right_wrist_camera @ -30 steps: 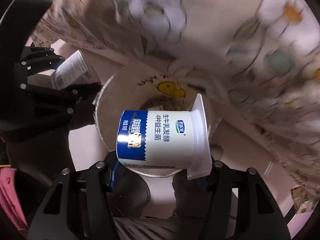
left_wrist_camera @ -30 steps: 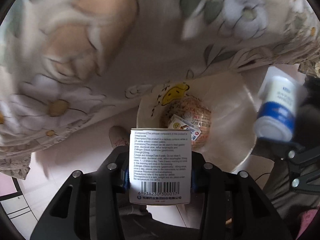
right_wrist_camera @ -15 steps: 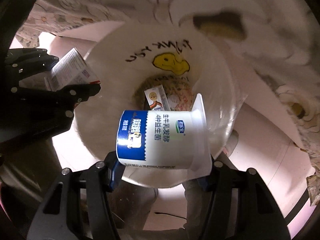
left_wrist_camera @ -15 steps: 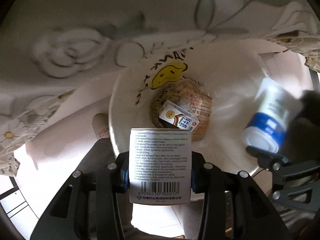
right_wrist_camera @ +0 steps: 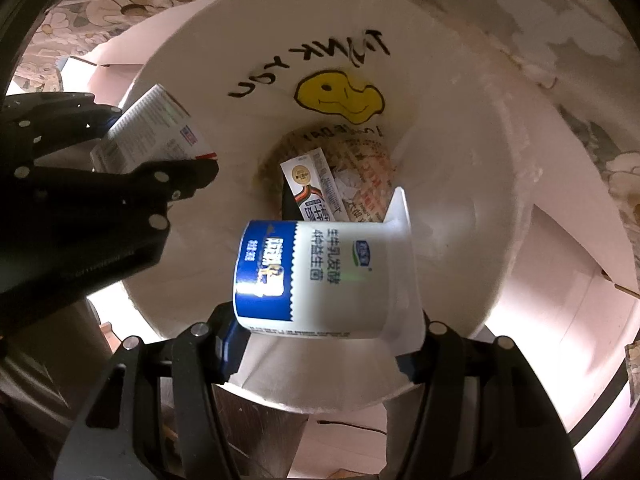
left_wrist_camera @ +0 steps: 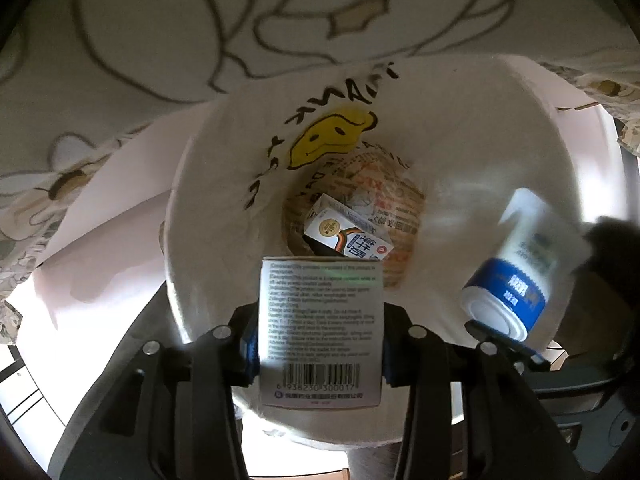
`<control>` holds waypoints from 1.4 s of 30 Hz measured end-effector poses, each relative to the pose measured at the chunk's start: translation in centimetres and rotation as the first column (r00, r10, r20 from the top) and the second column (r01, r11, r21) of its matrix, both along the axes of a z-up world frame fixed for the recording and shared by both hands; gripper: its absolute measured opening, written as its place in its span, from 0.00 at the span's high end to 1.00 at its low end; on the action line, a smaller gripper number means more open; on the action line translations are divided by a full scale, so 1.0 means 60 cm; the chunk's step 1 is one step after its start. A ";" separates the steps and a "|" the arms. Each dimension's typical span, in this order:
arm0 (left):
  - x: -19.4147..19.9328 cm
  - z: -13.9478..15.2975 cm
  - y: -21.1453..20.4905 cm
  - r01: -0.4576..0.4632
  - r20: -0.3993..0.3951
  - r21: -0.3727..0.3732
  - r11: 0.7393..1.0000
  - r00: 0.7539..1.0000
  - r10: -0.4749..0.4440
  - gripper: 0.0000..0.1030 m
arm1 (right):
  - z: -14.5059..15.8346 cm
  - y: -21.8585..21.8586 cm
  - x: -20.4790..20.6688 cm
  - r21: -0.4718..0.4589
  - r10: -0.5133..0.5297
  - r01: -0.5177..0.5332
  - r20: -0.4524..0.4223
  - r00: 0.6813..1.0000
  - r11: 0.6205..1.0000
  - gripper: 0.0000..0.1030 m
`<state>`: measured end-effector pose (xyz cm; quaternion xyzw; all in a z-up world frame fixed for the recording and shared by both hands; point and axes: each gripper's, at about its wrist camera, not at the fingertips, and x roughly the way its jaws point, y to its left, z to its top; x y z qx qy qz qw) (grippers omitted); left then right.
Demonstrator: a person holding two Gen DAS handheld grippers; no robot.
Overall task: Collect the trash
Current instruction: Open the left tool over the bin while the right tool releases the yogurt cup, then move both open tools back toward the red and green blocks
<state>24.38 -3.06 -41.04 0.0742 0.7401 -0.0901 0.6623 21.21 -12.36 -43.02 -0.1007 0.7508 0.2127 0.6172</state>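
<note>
The left gripper (left_wrist_camera: 320,344) pinches a white medicine box (left_wrist_camera: 320,332) between its 2 fingers, the box held flat with its printed text and barcode panel facing the camera. In the right wrist view the same box (right_wrist_camera: 154,132) shows at the left, clamped in the dark fingers of the left gripper (right_wrist_camera: 160,148) and poised over the bin's left inner wall.

The right gripper (right_wrist_camera: 324,332) is closed on a yogurt cup (right_wrist_camera: 324,276), which lies on its side with its blue base to the left and its wide white rim to the right. From the left wrist view the cup (left_wrist_camera: 516,268) appears blurred at the right, held by the right gripper (left_wrist_camera: 504,336) above the bin's right inner wall.

Both items hang over the mouth of a white trash bin (left_wrist_camera: 480,160), whose plastic liner carries a yellow smiley face (left_wrist_camera: 332,136) and hand-lettered black writing. The bin (right_wrist_camera: 460,160) fills the middle of the right wrist view too, with the smiley face (right_wrist_camera: 340,96) on its far wall.

At the bottom of the bin lies a small milk carton (left_wrist_camera: 348,236), resting tilted on crumpled printed paper (left_wrist_camera: 384,200). The same carton (right_wrist_camera: 312,188) and paper (right_wrist_camera: 364,168) are visible in the right wrist view, just behind the yogurt cup.

A floral cloth (left_wrist_camera: 200,28) hangs above and behind the bin, and its pattern (right_wrist_camera: 560,20) also shows at the top right of the right wrist view.
</note>
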 end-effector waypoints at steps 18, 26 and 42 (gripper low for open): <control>-0.004 -0.005 0.000 -0.004 -0.001 0.019 1.000 1.000 0.004 0.39 | 0.004 0.000 -0.002 -0.024 0.014 -0.013 0.027 1.000 1.000 0.41; -0.024 0.048 0.015 -0.010 0.040 0.022 1.000 0.999 0.009 0.39 | 0.036 -0.001 -0.020 -0.029 0.036 -0.034 0.059 0.998 0.999 0.41; -0.052 0.328 0.076 -0.013 0.254 -0.042 0.999 0.967 0.023 0.36 | 0.335 -0.035 -0.035 0.017 0.140 -0.154 0.326 0.935 0.988 0.41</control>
